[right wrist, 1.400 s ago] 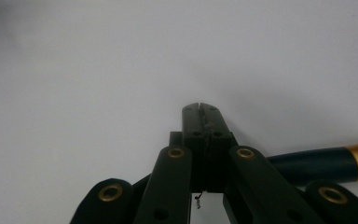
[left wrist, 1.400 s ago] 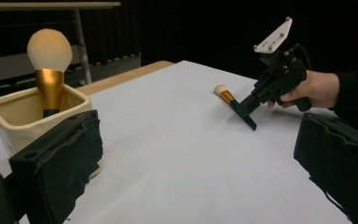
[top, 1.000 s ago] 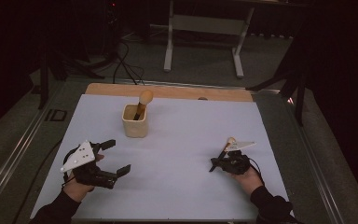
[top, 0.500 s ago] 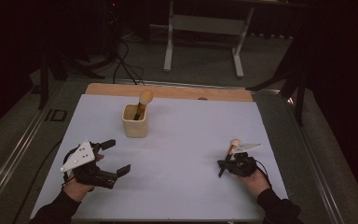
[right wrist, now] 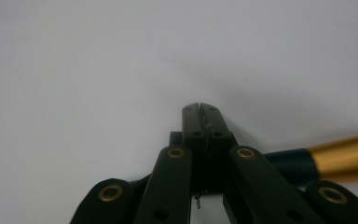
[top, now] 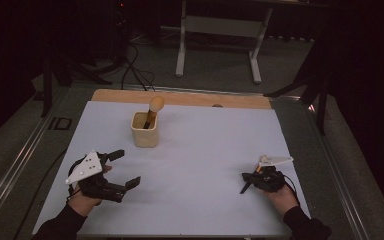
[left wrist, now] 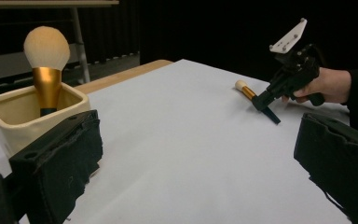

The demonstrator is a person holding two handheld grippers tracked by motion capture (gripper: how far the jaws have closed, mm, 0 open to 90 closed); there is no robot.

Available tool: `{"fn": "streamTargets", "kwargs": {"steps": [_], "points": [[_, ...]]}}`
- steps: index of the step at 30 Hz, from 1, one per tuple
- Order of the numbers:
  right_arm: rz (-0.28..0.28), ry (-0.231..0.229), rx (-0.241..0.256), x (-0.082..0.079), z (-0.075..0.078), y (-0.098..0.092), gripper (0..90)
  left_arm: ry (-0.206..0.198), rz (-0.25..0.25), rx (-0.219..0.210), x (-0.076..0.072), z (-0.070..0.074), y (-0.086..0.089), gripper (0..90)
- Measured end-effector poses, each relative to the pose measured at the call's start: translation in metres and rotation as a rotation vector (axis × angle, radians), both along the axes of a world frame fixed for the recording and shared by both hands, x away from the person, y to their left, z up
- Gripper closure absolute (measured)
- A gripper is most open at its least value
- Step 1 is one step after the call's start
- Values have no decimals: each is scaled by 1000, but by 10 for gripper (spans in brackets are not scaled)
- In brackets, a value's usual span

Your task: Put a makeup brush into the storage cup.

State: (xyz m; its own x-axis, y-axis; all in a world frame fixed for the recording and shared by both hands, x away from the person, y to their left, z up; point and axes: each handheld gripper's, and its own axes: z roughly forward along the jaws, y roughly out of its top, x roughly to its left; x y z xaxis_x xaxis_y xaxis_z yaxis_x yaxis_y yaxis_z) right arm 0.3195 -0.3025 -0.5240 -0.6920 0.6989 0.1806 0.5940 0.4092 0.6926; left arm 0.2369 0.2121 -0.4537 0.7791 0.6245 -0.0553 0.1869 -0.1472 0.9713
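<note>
Down at the near right of the white table sheet [top: 200,150], the right gripper [top: 250,179] sits low over a small makeup brush [left wrist: 248,92]. Its black jaws are pressed together around the brush's dark handle, and in the right gripper view the matte pads meet in a thin seam, with the handle and a polished gold ferrule [right wrist: 345,156] running out to the right beneath them. From the left gripper view the brush slants across the sheet: a pale, rounded tuft at the far end, a short gold collar, then a slim black handle whose tip pokes out below the jaws. A white three-cornered plate rides on top of this gripper.

The left gripper [top: 121,170] rests at the near left, its jaws spread wide and holding nothing; its pads look like rough, blocky black foam.

Towards the far left stands a squarish cream cup [top: 144,130] with softly rounded corners and a glossy, ceramic-looking wall. A large powder brush [top: 153,109] stands upright in it, its dome of pale bristles above a flared gold ferrule. A strip of bare wooden table edge [top: 180,97] shows beyond the sheet.
</note>
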Motion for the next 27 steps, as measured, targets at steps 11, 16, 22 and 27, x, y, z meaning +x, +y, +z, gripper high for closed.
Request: {"fn": "streamTargets", "kwargs": {"steps": [11, 16, 22, 27], "points": [[-136, -27, -23, 8, 5, -38, 900, -2, 0, -5, 0, 1, 0, 15], [-208, -30, -43, 20, 1, -53, 900, 0, 1, -1, 0, 0, 0, 15], [-257, -15, -59, 34, -5, -58, 900, 1, -1, -2, 0, 0, 0, 15], [-249, -23, -63, 42, -6, -50, 900, 0, -3, -2, 0, 0, -1, 15]]}}
